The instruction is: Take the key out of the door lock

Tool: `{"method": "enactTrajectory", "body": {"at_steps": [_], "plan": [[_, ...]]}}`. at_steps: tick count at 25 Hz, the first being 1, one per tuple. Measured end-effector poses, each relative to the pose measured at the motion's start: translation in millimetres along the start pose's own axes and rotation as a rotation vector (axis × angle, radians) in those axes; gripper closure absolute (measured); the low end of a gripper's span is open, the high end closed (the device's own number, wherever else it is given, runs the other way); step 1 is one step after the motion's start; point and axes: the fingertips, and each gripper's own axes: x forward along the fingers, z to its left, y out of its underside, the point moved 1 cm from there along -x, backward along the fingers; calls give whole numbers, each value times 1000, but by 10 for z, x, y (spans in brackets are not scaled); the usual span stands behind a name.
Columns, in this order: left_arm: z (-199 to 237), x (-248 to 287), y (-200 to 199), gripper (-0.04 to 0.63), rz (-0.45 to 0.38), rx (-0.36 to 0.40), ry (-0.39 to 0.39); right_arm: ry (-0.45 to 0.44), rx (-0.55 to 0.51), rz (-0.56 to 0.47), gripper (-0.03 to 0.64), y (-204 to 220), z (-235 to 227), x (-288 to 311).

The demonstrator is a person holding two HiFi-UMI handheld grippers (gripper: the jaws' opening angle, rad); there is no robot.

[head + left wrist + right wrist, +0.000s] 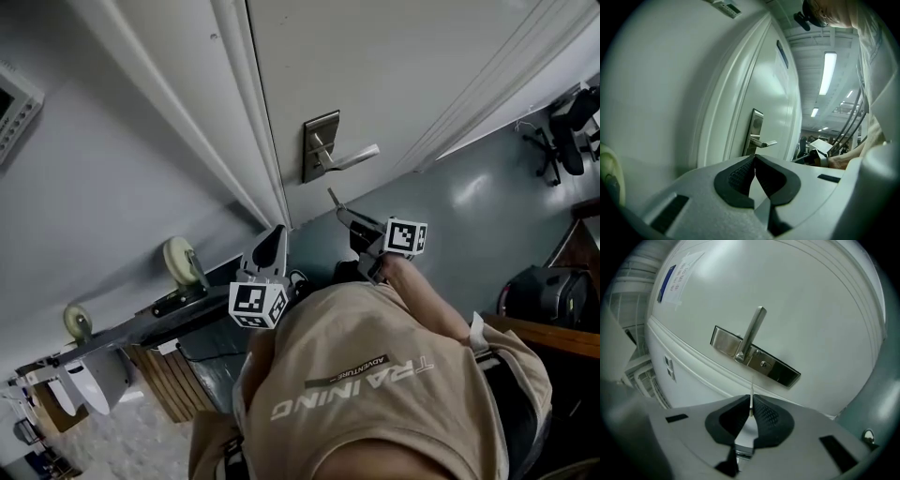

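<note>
The white door (pixel 394 66) carries a steel lock plate (pixel 321 145) with a lever handle (pixel 352 157). My right gripper (pixel 345 216) is shut on the key (pixel 333 198), held just off the door below the plate. In the right gripper view the thin key blade (pixel 751 397) sticks up from between the pads, apart from the keyhole (pixel 762 364) in the lock plate (pixel 780 372). My left gripper (pixel 276 236) hangs shut and empty near the door frame, its pads meeting at the tip (pixel 754 160). The lock plate (pixel 755 126) also shows beyond it.
A cart with pale wheels (pixel 178 260) and slatted wood (pixel 167 377) stands along the wall at left. An office chair (pixel 565 131) and a dark bag (pixel 539 291) sit at right on the grey floor. A paper notice (pixel 676 273) hangs on the door.
</note>
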Motion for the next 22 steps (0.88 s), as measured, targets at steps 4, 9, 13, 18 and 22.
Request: {"method": "enactTrajectory", "body": {"at_steps": [4,9,13,18,22], "plan": [[-168,57,13,586,10,15,-8,6,-89,6,589,-124,19,-179],[-568,224,-21,586,21,9,-9,62,-337,36,589,-316,40,-581],[-799,352,-32,586,38,42,-32,88,-508,46,589,-453,39,-875],[-966,327,3,586,36,5,-112,38,-576,62,589,-491,63,-1059],[-1192,202,163,586,68,-44,-165,0,-659,83,589,-499,88,-1108]]}}
